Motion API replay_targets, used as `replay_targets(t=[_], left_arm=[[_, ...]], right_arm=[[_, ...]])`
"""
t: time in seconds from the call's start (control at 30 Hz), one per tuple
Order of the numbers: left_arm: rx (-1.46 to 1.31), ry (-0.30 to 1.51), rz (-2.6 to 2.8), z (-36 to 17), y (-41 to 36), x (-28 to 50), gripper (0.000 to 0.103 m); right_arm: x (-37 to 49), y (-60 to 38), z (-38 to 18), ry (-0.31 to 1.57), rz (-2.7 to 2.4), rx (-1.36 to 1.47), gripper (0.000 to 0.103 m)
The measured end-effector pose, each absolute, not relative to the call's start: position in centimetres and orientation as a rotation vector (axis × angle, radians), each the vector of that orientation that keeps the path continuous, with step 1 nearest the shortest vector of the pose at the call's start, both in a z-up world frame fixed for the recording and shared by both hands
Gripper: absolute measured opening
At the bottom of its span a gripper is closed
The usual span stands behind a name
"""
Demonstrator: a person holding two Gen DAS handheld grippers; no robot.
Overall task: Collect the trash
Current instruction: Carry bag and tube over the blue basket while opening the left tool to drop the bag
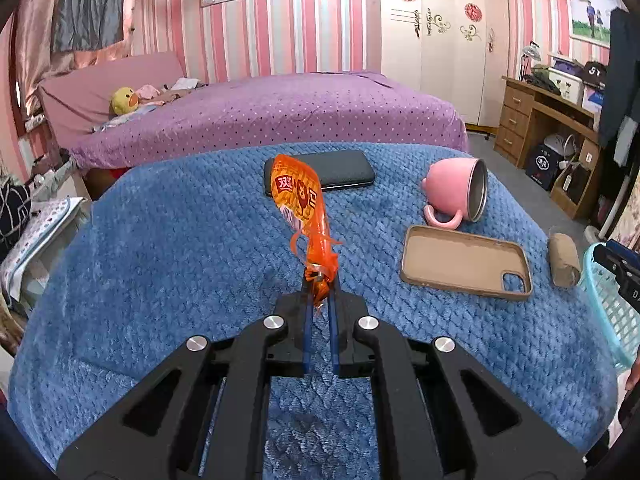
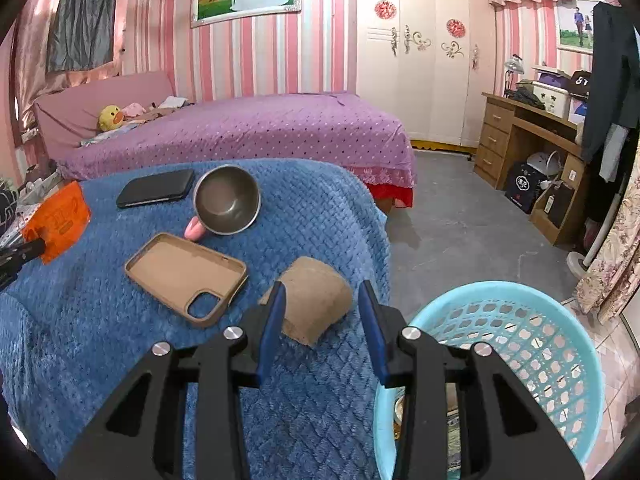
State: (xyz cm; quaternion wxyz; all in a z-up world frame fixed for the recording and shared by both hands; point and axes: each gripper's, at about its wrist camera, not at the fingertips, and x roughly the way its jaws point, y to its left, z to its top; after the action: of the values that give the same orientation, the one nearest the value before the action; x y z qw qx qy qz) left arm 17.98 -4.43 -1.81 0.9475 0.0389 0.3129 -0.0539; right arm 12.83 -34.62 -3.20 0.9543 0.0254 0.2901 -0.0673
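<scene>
Trash items number 2 here. At left, an orange snack wrapper (image 1: 304, 200) hangs pinched by its twisted end in the left gripper (image 1: 320, 284), lifted above the blue blanket (image 1: 160, 240). At right, a flattened cardboard tube (image 2: 316, 300) lies near the blanket edge between the spread jaws of the right gripper (image 2: 322, 292), apparently untouched. Step in hand: grasping the tube. Next, both items need carrying to the blue basket (image 2: 560, 320) beside the blanket.

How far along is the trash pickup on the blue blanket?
Done: some scraps already lie in the light blue plastic basket. In hand: the left gripper pinches the orange snack wrapper; the right gripper straddles the brown cardboard tube, not yet clamped. Left: dropping both into the basket.
</scene>
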Motion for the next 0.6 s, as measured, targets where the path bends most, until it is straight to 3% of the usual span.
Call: replay_targets(t=[0.33,0.37,0.47,0.6], left_arm=[[0.076,0.636,-0.095,-1.8,-4.1,18.2,0.005],[0.078,0.635,-0.094,-1.7,-4.2,18.2,0.005],[0.080,0.631,-0.094,-1.7,-4.4,18.2,0.005],[0.093,0.628,-0.093,-1.8,-4.9,18.2,0.005]], right_arm=[[12.0,-35.5,-3.4,0.579,-0.136,0.074,0.039],[12.0,-35.5,-3.4,0.583,-0.137,0.075,0.041],[12.4,-35.5,-3.8,0.590,-0.130,0.084,0.067],[14.6,-34.9,-4.6,0.612,-0.114,0.087,0.070]])
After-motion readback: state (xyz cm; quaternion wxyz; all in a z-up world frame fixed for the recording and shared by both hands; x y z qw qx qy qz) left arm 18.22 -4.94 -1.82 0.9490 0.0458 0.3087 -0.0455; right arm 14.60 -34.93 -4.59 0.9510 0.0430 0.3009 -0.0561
